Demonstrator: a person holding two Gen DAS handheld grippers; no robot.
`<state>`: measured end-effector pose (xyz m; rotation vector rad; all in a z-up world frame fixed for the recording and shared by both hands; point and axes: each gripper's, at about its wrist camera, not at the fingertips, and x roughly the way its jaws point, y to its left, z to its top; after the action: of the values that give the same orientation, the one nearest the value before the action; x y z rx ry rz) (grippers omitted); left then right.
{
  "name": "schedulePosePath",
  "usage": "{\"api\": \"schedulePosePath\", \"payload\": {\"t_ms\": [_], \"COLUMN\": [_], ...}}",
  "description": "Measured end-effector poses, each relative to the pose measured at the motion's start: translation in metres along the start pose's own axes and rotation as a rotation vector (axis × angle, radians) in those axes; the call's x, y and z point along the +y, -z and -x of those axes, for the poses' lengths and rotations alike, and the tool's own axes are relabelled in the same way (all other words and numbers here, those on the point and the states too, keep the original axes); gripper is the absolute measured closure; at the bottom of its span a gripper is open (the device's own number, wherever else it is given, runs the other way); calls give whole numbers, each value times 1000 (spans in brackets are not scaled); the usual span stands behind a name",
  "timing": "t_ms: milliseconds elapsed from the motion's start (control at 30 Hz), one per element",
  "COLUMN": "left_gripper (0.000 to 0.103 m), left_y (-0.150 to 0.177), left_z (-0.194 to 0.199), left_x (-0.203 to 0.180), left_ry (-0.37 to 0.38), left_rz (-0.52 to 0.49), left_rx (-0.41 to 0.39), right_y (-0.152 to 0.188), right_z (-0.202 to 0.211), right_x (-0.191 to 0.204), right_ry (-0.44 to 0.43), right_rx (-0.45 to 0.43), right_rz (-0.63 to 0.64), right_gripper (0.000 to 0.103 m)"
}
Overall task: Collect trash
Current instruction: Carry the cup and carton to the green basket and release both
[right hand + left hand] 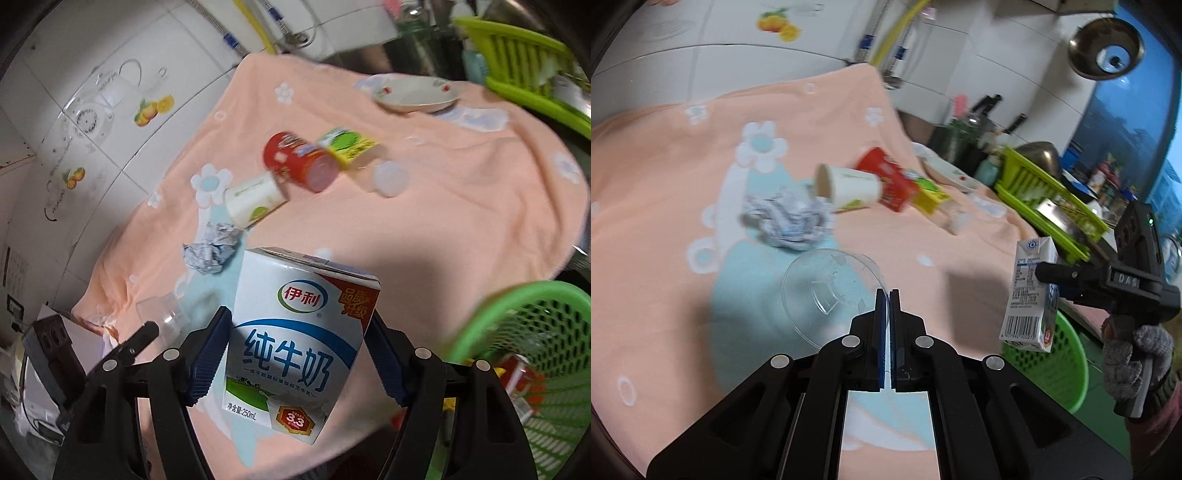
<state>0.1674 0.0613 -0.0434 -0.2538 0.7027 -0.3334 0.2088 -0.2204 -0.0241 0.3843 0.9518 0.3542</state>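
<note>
My right gripper (299, 321) is shut on a white and blue milk carton (295, 343), which hangs upright above the peach cloth (461, 221), left of the green mesh basket (480, 321). In the left wrist view the same carton (1030, 295) hangs above the basket (1060, 354). My left gripper (888, 291) is shut on the rim of a clear plastic cup (827, 291). A crumpled paper ball (786, 221), a tipped paper cup (849, 184), a red can (890, 177) and a yellow-green carton (931, 192) lie farther back on the cloth.
A white plate (413, 96) sits at the cloth's far edge, with a lime dish rack (517, 62) beyond it. A small clear lid (389, 179) lies near the red can. The basket holds some red items. A gloved hand (1137, 350) holds the right gripper.
</note>
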Motion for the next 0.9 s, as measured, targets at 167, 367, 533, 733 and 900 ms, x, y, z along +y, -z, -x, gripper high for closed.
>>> {"api": "schedulePosePath", "payload": {"t_ms": [167,367,533,733,900], "left_gripper": [103,103,103,102,102], "left_y": [5,15,25,36,45], "left_z": [-8,-24,-40,-56,-71], "left_x": [-44,-95,-132,-173,-198], "left_ry": [73,154,196,237,264], "left_rz": [-50,-101,-140,-201,-238], "left_rx": [12,44,85,136,183], "right_y": [20,41,58,77,87], "right_z": [34,62,74,78,89], "right_x": [-40,-94,-122,-148,-163], "right_ry": [90,186,269,361,358], "right_rx": [-30,-44,-48,-36,-50], "right_rz": [-22,-80,-88,-82,-120], "right_gripper": [34,34,34,34,31]}}
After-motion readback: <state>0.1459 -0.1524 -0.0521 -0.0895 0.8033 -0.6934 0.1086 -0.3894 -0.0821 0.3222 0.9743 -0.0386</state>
